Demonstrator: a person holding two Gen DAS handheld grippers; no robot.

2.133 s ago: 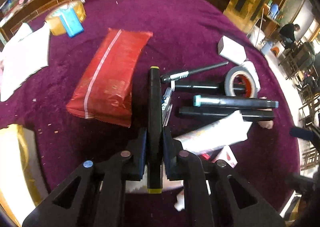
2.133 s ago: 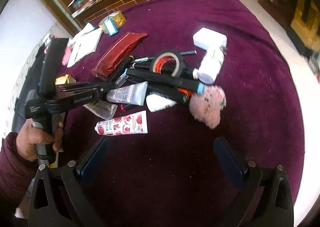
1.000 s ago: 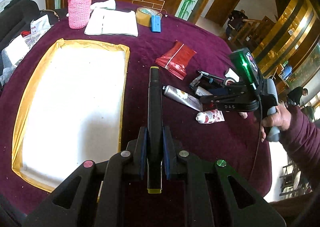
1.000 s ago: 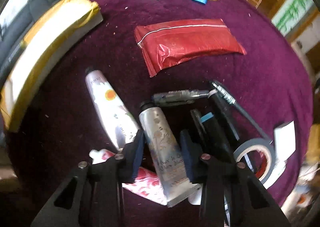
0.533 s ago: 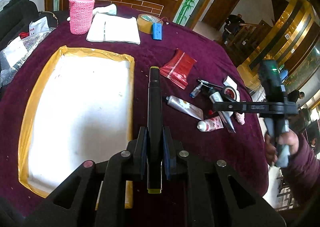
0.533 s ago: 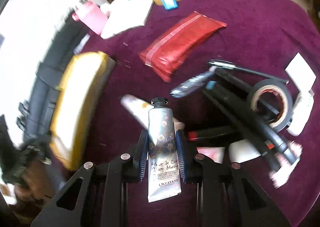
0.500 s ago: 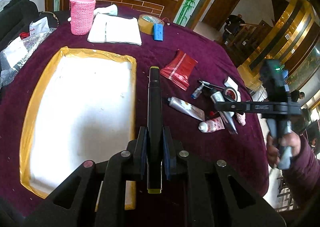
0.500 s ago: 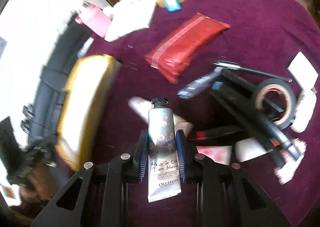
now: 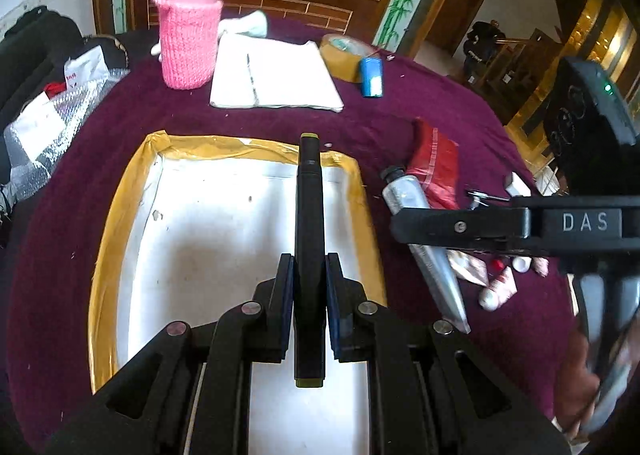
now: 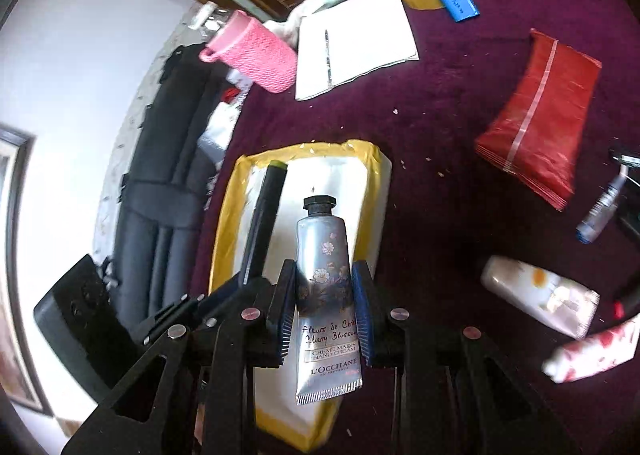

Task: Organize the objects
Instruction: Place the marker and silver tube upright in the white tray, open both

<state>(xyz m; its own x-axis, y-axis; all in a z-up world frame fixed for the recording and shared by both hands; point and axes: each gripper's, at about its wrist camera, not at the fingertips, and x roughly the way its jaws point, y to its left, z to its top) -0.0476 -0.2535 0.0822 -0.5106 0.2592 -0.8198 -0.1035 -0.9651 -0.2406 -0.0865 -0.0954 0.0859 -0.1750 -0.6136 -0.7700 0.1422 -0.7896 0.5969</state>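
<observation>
My left gripper (image 9: 308,279) is shut on a long black marker (image 9: 309,215) with a yellow-green tip, held over the white tray (image 9: 120,207) with its yellow taped rim. My right gripper (image 10: 324,303) is shut on a silver hand cream tube (image 10: 324,255) with a black cap, above the right side of that tray (image 10: 380,175). The same tube (image 9: 404,191) shows in the left wrist view, under the right gripper's black bar just right of the tray. In the right wrist view the marker (image 10: 264,215) slants over the tray's left half.
On the purple cloth lie a red pouch (image 10: 536,119), a white daisy tube (image 10: 540,295), a rose tube (image 10: 592,351) and a small spray (image 10: 600,211). Farther back stand a pink knitted bottle (image 9: 188,39), a white notebook (image 9: 280,75), brown tape (image 9: 344,55) and a blue battery (image 9: 370,77).
Both grippers have moved left toward the tray. The right gripper lifted the silver tube from the pile and rolled upright. The left gripper now holds the marker over the tray.
</observation>
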